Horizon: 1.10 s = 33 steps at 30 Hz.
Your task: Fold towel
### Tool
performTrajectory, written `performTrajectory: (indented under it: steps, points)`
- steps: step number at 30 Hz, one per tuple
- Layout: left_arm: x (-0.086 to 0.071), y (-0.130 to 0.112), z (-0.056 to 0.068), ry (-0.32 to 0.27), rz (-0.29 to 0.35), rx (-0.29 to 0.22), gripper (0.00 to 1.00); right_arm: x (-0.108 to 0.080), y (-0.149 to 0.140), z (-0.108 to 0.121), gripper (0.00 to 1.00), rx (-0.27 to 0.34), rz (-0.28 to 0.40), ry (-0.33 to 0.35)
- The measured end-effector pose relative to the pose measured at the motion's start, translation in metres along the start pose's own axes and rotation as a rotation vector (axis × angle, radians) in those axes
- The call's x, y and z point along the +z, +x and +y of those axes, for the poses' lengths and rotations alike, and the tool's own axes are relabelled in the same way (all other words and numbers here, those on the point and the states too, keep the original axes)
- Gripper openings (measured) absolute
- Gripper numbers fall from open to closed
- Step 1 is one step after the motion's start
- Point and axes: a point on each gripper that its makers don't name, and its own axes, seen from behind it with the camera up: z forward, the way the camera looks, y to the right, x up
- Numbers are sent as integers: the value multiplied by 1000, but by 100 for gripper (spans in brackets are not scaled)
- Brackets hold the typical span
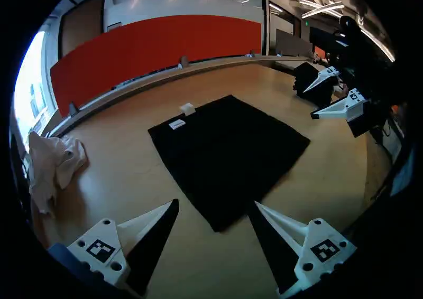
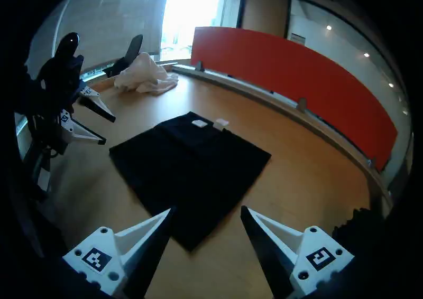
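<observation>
Currently viewing a black, roughly square fabric towel point(image 1: 227, 156), lying spread flat and unfolded near the middle of a pale wooden tabletop point(image 1: 132, 188). Carrying a flat white label point(image 1: 177, 123) near its far edge, with a small white folded tag point(image 1: 187, 108) sitting right at that edge. Hovering over the towel's near corner with the left gripper point(image 1: 214, 203), fingers gaping wide and holding nothing. Hanging over another corner with the right gripper point(image 2: 207, 208), likewise spread wide and gripping nothing, well apart from the other across the cloth. Lying toward the table's window end, clear of the towel: a crumpled white cloth point(image 1: 53, 161). Running along the table's far side: a long red partition panel point(image 1: 158, 45). Glowing beyond: a bright window point(image 2: 190, 13) and ceiling strip lights point(image 1: 328, 7).
</observation>
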Motion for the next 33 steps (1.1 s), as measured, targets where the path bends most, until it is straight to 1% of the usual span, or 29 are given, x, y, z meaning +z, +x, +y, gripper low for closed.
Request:
performTrajectory:
  steps: [10,15,21,28,33]
  points:
    - [15,-22,4,-24,-61,-16,94,12,-28,-6,93,-2,-56,22]
    - [19,-33,4,-30,-92,-27,94,16,-41,-9,93,-4,-88,39]
    - [23,-43,8,-39,-127,-30,94,21,-57,-14,92,-5,-128,57]
    - [27,-49,10,-47,-158,-40,94,25,-66,-18,92,8,-152,72]
    - [28,-49,10,-50,-171,-41,94,26,-70,-21,89,12,-166,90]
